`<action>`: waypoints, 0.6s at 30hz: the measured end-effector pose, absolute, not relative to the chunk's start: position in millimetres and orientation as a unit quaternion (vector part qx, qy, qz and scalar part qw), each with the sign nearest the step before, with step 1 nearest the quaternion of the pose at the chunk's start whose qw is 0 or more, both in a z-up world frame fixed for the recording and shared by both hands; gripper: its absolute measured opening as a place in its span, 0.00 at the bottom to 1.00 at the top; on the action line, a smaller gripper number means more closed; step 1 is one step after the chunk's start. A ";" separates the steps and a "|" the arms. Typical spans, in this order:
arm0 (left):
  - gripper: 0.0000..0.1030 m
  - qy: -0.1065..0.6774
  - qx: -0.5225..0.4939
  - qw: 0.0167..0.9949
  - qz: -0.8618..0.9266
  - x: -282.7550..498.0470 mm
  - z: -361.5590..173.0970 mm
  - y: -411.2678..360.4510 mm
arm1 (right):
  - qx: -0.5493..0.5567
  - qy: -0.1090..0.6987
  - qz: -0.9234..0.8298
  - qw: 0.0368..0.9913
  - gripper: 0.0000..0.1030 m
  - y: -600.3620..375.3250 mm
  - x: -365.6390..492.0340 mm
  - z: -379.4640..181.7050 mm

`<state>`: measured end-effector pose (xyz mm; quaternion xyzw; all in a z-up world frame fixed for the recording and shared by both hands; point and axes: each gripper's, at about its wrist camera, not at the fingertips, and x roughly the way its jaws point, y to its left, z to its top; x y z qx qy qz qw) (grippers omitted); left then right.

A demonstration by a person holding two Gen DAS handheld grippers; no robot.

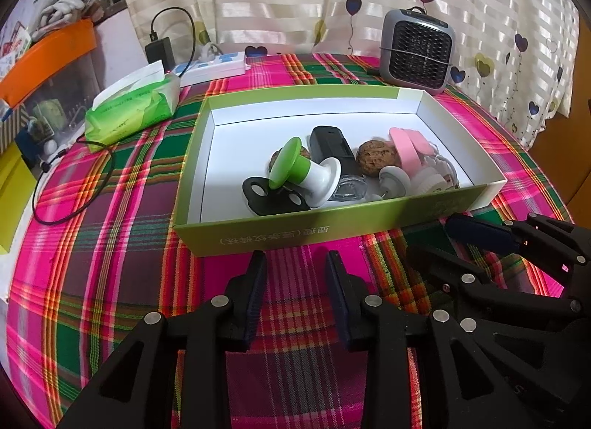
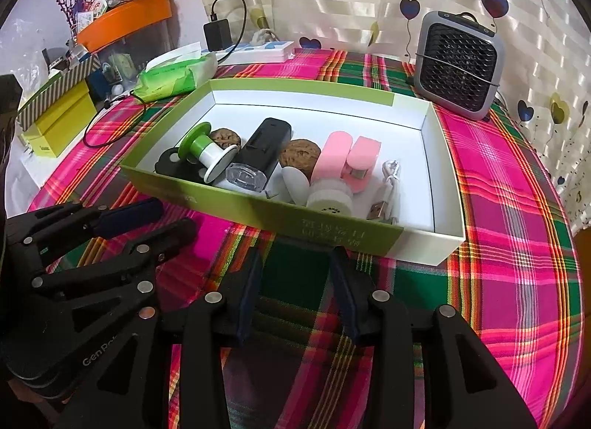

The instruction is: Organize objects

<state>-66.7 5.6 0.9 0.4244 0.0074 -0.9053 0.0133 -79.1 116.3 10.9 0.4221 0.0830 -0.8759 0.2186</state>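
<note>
Two black tongs hover side by side over a bright plaid tablecloth [image 1: 110, 207]. Left tongs [image 1: 295, 270] stand part open with nothing between their blue pads; right tongs [image 2: 295, 266] are likewise part open and empty. Neither touches anything.

Just ahead of both tips sits a shallow green box [image 1: 258, 225] with a white inside. Gathered in its near half lie a green and white spool [image 1: 303, 174], a black flat piece [image 1: 269, 200] under it, a black lamp [image 2: 258, 155], two walnuts [image 2: 299, 153], a pink clip [image 2: 345, 155], a white round piece [image 2: 328, 196] and a white cable [image 2: 388, 189] furthest toward the right tongs' side.

Nothing loose shows on the cloth near the tongs, so the sorting looks close to finished. If anything is adjusted, it seems wise to reach over the near wall from above, since the pieces overlap and the spool may roll.

Beyond the box stand a small grey heater [image 1: 419, 52] and a green tissue pack [image 1: 133, 107].
</note>
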 end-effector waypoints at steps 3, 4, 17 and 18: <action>0.30 0.008 0.424 0.013 -0.905 -66.6 1.0 5.5 | 0.422 0.085 -0.876 0.218 0.39 115.6 -79.0 11.1; 0.30 0.007 0.424 0.013 -0.905 -66.6 1.0 5.4 | 0.422 0.088 -0.876 0.217 0.39 114.8 -78.7 11.0; 0.30 0.007 0.424 0.013 -0.905 -66.8 1.0 5.7 | 0.421 0.091 -0.876 0.216 0.40 113.9 -78.3 10.8; 0.30 0.007 0.424 0.013 -0.905 -66.6 1.1 5.6 | 0.422 0.091 -0.876 0.216 0.40 113.9 -78.3 10.9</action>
